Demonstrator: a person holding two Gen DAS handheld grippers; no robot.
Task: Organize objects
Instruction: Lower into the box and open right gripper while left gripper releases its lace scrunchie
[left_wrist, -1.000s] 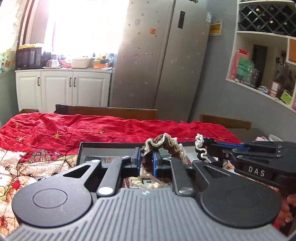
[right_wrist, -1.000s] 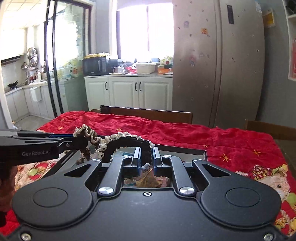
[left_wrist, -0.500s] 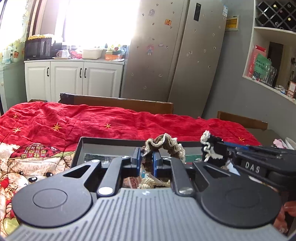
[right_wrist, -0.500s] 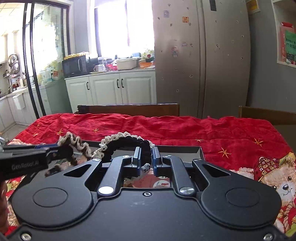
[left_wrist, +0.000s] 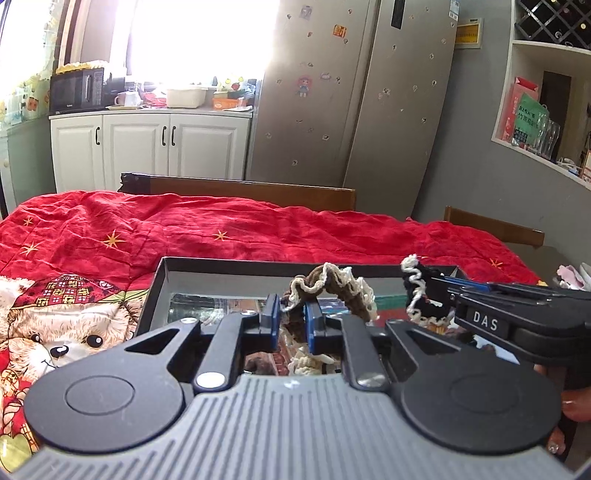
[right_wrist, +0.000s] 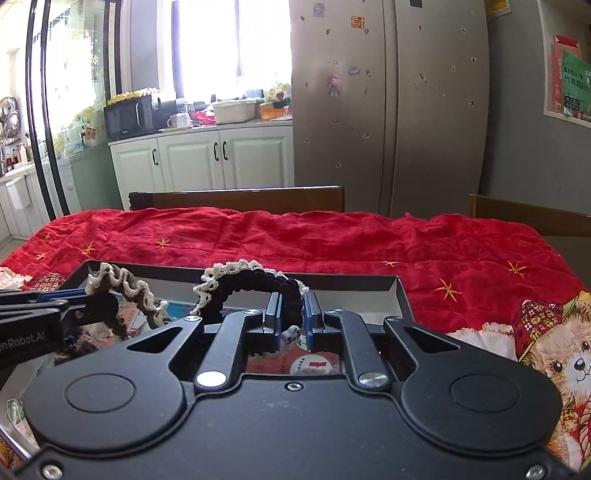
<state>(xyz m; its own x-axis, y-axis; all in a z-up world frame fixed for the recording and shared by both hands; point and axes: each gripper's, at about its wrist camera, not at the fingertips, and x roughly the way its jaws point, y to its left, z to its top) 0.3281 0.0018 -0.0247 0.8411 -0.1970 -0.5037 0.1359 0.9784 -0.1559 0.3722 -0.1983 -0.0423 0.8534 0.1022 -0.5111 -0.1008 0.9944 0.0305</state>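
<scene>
Where the blue pads of the left gripper (left_wrist: 290, 321) stand a little apart, having just been opening, the brown scrunchie (left_wrist: 332, 291) with its cream frill sits between them, though whether they still pinch it cannot be told. The right gripper (right_wrist: 291, 319) has its jaws clenched on the black scrunchie (right_wrist: 255, 286), also cream-edged. Both scrunchies hang over the open dark box (right_wrist: 400, 295), which lies on the bench under a red cloth (left_wrist: 240, 229) with gold stars and a bear print.
</scene>
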